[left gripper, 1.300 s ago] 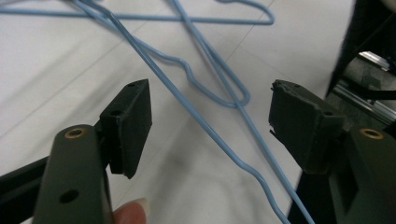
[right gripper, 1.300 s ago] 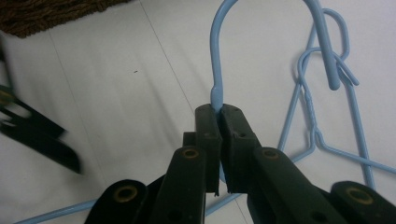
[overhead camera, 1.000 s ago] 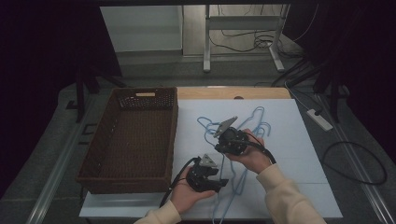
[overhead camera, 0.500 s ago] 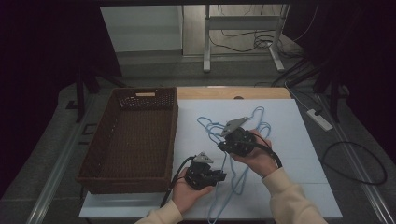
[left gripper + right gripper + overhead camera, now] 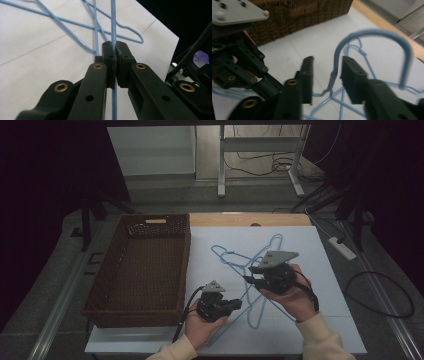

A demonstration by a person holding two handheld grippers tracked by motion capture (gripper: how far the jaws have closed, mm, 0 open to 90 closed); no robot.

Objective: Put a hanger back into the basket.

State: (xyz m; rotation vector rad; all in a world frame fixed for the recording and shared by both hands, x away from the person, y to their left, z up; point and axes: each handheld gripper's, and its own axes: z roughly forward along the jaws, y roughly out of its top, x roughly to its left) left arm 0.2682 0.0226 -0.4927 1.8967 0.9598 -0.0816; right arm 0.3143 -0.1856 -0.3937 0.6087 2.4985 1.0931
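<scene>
While my left gripper (image 5: 115, 53) jaws clamp a thin blue wire hanger (image 5: 113, 30), my right gripper (image 5: 327, 66) jaws, just opening, straddle its neck ungripped. Next: lift toward brown wicker basket (image 5: 135, 270), upper left.

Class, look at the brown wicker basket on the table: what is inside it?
The wicker basket looks empty in the high view: only its woven floor shows. Its near wall hides a strip of floor behind it. The blue wire hangers lie beside it on the white table.

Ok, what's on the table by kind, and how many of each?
Light-blue wire hangers: at least 2, tangled
Brown woven basket: 1
Black two-jaw grippers: 2, left gripper and right gripper
Total: at least 5
</scene>
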